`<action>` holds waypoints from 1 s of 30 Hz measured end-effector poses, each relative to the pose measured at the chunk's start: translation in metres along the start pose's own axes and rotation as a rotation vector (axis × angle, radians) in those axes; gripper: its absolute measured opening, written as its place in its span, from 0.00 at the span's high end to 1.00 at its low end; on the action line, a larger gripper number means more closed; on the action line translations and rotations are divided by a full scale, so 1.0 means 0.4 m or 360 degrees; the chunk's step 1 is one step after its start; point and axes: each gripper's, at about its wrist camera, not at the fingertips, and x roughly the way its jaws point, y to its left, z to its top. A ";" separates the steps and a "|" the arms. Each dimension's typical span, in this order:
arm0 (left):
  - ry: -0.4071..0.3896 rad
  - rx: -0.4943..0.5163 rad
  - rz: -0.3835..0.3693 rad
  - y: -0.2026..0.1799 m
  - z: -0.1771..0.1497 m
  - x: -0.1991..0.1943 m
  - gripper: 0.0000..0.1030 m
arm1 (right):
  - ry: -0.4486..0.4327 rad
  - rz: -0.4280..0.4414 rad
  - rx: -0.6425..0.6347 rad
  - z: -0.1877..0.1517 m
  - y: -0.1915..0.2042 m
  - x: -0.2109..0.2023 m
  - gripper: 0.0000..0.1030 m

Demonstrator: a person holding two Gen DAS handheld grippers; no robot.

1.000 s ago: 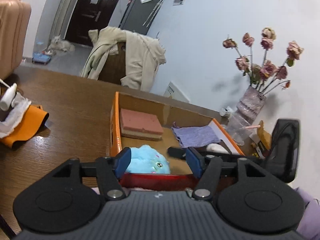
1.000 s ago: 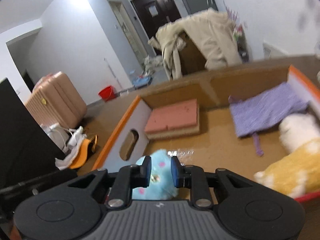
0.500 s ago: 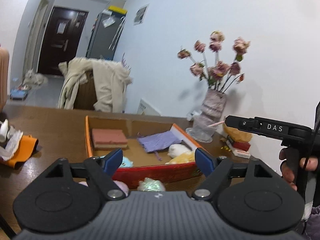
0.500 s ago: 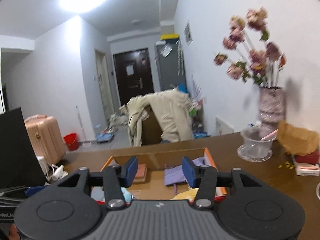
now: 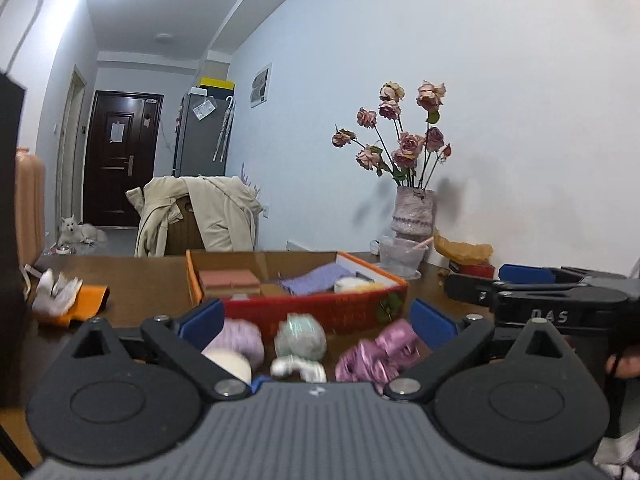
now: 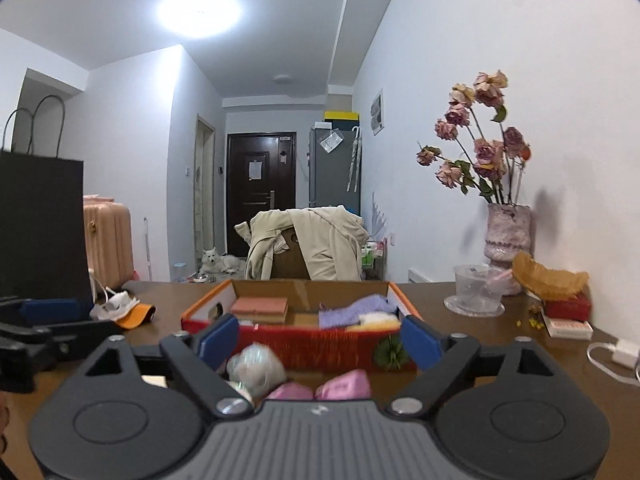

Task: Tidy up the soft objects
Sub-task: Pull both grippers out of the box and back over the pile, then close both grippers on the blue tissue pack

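Both grippers have pulled back from the box (image 5: 316, 312) since the earlier frames. Left gripper (image 5: 316, 322): fingers spread, empty. Right gripper (image 6: 320, 338): fingers spread, empty. Bench (image 6: 500, 344): box holds sponge (image 6: 260, 307), purple cloth (image 6: 354, 310); pink toy (image 5: 380, 354), pale balls (image 5: 300, 334) lie before it.

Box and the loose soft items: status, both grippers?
Left gripper open, empty; right gripper open, empty. Box holds sponge and purple cloth. Pink item and pale green item on table before box. Nothing blocking.
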 end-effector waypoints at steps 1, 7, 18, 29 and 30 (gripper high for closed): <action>0.0006 -0.0008 0.0002 -0.003 -0.018 -0.017 0.01 | -0.0002 -0.0011 0.0021 -0.019 0.007 -0.014 0.11; 0.0058 -0.0021 -0.0026 -0.001 -0.106 -0.088 0.00 | 0.0014 -0.0099 0.0022 -0.157 0.059 -0.085 0.09; 0.0109 -0.0058 0.0040 0.043 -0.125 -0.065 0.00 | 0.0060 -0.0129 0.0032 -0.174 0.075 -0.059 0.09; 0.0281 -0.0291 0.0096 0.117 -0.111 0.027 0.15 | 0.0110 0.0131 0.0097 -0.128 0.092 0.004 0.16; 0.0308 -0.0344 0.0106 0.129 -0.107 0.044 0.15 | 0.0117 0.0176 0.0104 -0.121 0.096 0.018 0.16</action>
